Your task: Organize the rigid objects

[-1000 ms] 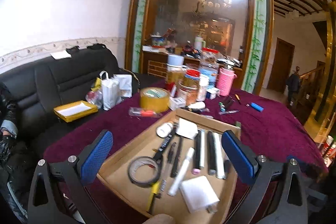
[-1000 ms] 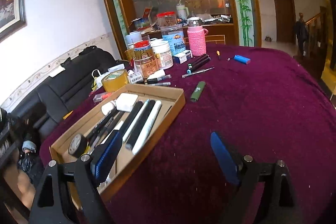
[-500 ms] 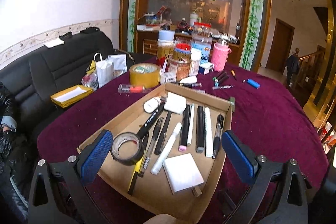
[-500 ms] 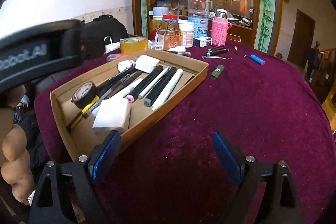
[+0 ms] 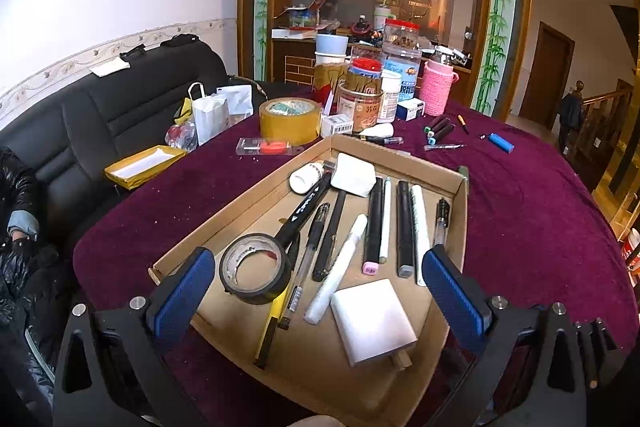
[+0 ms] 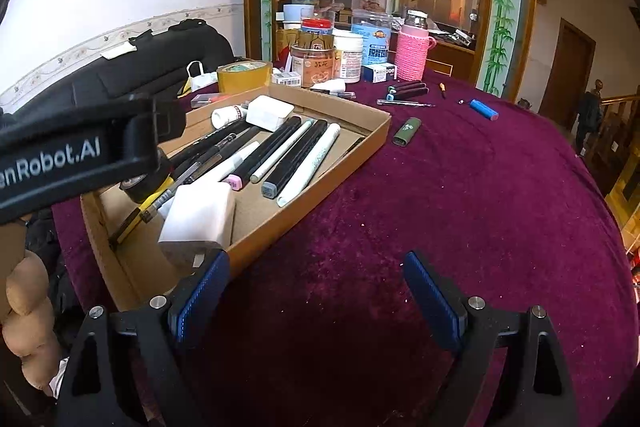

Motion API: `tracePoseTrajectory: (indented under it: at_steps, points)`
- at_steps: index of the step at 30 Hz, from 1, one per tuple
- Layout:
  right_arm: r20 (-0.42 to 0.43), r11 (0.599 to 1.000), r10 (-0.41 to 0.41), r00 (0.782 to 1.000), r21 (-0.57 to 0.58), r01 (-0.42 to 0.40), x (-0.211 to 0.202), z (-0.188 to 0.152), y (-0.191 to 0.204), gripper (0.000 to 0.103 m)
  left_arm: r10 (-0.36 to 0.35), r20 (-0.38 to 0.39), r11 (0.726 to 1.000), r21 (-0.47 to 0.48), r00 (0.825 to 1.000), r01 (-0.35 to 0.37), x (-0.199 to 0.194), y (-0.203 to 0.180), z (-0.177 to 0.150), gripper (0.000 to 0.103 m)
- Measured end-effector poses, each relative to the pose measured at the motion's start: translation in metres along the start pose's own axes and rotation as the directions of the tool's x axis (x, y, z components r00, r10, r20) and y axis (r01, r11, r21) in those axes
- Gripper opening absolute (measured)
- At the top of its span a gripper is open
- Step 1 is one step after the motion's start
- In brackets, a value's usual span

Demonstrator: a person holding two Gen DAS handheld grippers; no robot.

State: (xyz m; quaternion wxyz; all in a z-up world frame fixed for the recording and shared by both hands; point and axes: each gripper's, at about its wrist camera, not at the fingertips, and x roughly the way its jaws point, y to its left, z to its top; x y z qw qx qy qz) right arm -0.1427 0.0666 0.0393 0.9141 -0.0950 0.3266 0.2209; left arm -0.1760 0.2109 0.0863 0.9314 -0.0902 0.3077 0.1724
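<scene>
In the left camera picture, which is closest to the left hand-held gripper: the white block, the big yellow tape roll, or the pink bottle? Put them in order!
1. White block: in the cardboard tray, right by the left hand-held gripper.
2. Yellow tape roll: on the tablecloth beyond the tray's far left corner.
3. Pink bottle: at the table's far edge, right of the jars.

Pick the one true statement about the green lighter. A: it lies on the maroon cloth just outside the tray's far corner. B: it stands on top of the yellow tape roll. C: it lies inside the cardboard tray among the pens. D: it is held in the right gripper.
A: the green lighter lies flat on the maroon cloth, just beyond the cardboard tray, clear of the open, empty right gripper.
</scene>
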Motion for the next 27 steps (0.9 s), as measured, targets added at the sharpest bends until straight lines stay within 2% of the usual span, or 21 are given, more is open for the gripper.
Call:
tracePoseTrajectory:
  at_steps: [18, 27]
  points:
    - [-0.029, 0.999, -0.046, 0.999, 0.016, 0.046, 0.009, 0.009, -0.006, 0.092, 0.007, -0.031, 1.0, -0.017, 0.999, -0.008, 0.012, 0.01, -0.004, 0.103]
    - [-0.046, 0.998, -0.062, 0.997, 0.012, 0.063, 0.013, 0.012, -0.006, 0.092, 0.037, -0.05, 0.999, -0.01, 0.998, -0.038, 0.017, 0.011, -0.004, 0.103]
